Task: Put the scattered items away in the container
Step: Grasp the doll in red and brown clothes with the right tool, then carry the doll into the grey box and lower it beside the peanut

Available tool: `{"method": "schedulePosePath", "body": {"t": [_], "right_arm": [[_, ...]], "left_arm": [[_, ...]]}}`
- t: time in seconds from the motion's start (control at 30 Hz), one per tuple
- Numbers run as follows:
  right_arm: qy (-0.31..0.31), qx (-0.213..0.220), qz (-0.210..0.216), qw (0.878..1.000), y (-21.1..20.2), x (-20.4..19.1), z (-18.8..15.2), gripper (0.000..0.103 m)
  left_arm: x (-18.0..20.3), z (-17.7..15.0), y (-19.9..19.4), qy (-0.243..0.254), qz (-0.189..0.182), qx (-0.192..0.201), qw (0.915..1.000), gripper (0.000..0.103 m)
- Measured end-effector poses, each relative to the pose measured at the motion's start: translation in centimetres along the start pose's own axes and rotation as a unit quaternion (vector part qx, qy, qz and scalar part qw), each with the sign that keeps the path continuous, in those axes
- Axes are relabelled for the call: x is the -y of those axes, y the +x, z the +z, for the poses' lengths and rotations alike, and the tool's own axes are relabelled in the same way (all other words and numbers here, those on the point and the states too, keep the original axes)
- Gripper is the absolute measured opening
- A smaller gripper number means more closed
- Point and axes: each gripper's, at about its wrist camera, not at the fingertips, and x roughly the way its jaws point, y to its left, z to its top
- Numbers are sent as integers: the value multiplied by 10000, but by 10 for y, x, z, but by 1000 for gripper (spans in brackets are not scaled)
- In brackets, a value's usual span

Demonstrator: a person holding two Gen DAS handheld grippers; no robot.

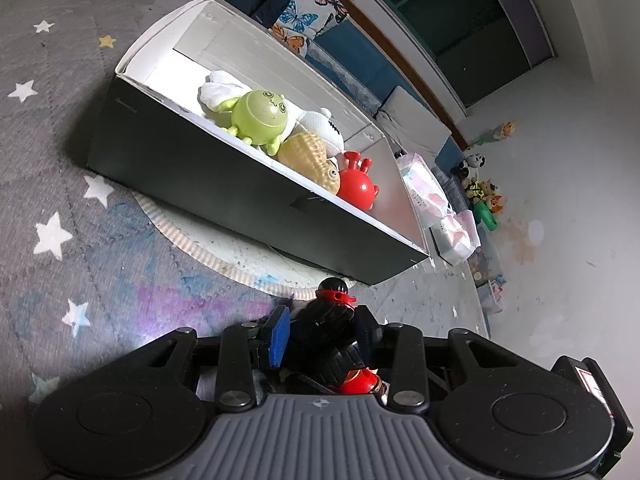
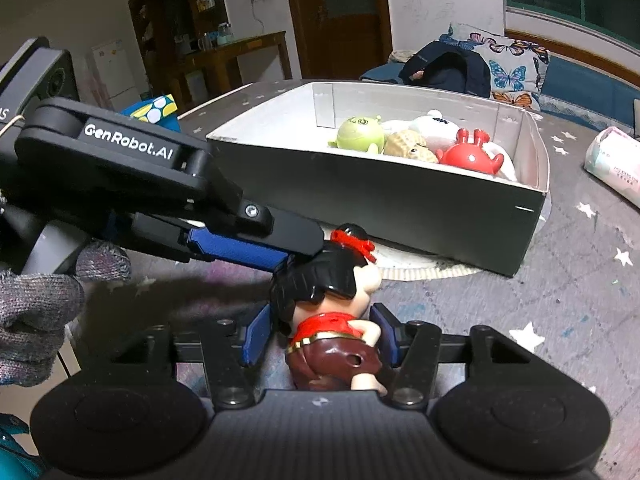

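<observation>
A doll figure with black hair, a red headband and a red top lies on the star cloth in front of the box. My left gripper is shut on its head. My right gripper stands open around its waist, pads close on both sides. The black box with white inside holds a green toy, a tan peanut toy, a red toy and a white plush.
A paper plate lies under the box. Tissue packs lie beyond the box, also in the right wrist view. A dark bag and butterfly cushion sit behind. My gloved hand is at left.
</observation>
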Motion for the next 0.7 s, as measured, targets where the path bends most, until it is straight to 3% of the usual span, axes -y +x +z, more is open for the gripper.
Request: {"method": "schedulePosePath", "body": {"t": [0.37, 0.7], "right_arm": [[15, 16, -26, 10000, -2, -3, -2, 53], [44, 129, -61, 9999, -12, -6, -4, 53]], "left_arm": [[-3, -6, -3, -273, -4, -56, 9996, 40], [6, -9, -10, -161, -20, -23, 9999, 40]]}}
